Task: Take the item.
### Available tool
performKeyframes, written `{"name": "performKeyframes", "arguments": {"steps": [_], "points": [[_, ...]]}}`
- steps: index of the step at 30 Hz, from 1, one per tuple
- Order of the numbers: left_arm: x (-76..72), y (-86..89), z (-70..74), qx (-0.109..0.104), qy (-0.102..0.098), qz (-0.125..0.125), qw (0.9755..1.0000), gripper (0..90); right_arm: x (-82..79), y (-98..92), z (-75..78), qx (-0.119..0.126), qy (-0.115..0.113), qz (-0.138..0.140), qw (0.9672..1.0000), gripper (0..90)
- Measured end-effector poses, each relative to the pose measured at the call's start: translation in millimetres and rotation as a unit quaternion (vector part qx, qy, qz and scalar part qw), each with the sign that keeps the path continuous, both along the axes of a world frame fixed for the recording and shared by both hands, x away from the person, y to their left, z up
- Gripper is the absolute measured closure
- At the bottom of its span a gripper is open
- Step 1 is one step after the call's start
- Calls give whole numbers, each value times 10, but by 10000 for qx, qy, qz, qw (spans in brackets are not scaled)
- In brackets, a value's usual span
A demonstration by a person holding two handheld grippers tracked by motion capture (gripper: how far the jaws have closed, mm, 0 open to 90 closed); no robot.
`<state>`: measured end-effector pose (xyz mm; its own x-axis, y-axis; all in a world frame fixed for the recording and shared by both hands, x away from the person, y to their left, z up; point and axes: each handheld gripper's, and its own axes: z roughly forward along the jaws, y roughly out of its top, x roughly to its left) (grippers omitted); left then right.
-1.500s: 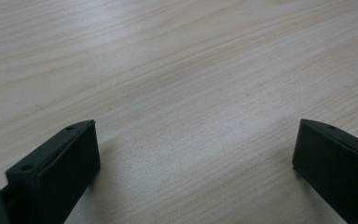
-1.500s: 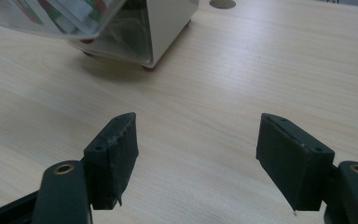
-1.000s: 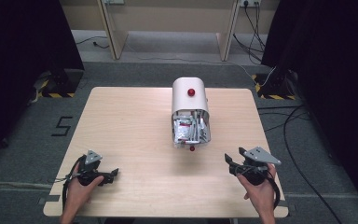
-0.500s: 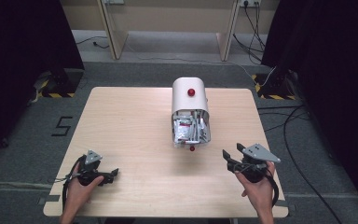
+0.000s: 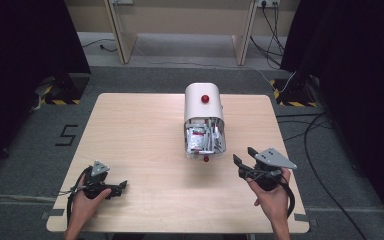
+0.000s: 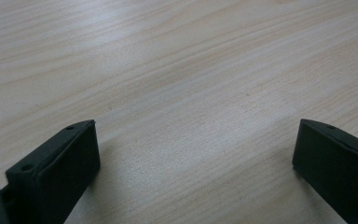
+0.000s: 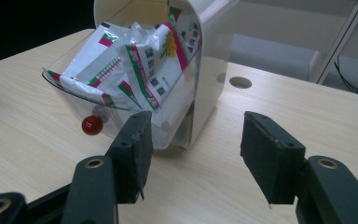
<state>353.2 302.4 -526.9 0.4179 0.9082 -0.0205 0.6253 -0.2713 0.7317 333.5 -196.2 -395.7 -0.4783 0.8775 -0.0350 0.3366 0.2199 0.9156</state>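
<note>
Two tools rest low over the table (image 5: pixel 145 135), jaws spread, empty: left tool (image 5: pixel 114 188) near-left, right tool (image 5: pixel 243 163) just beside the packet-filled dispenser (image 5: pixel 203 102) at centre.

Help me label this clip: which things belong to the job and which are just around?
Likely the job:
- white dispenser box with clear drawer
- sachets
- red knob
- right gripper, open

Just around:
- left gripper, idle
- floor cables
</note>
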Motion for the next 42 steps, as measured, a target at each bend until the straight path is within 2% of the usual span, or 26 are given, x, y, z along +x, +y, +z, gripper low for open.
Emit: {"name": "performKeyframes", "arguments": {"steps": [10,20,27,35,42], "points": [[-2,-2,-2,-13,-8,9,10000,0,28,109,71,1,-122,105,9999,469],[-2,0,0,2,-1,-2,10000,0,72,218,77,-12,-149,202,9997,481],[-3,-1,-1,-7,-6,4,10000,0,111,360,90,-99,-203,362,9991,493],[-3,-1,-1,-4,-5,4,10000,0,189,469,84,-90,-239,424,9988,508],[-3,-1,-1,-4,-4,2,10000,0,230,538,68,-197,-260,431,9985,519]]}}
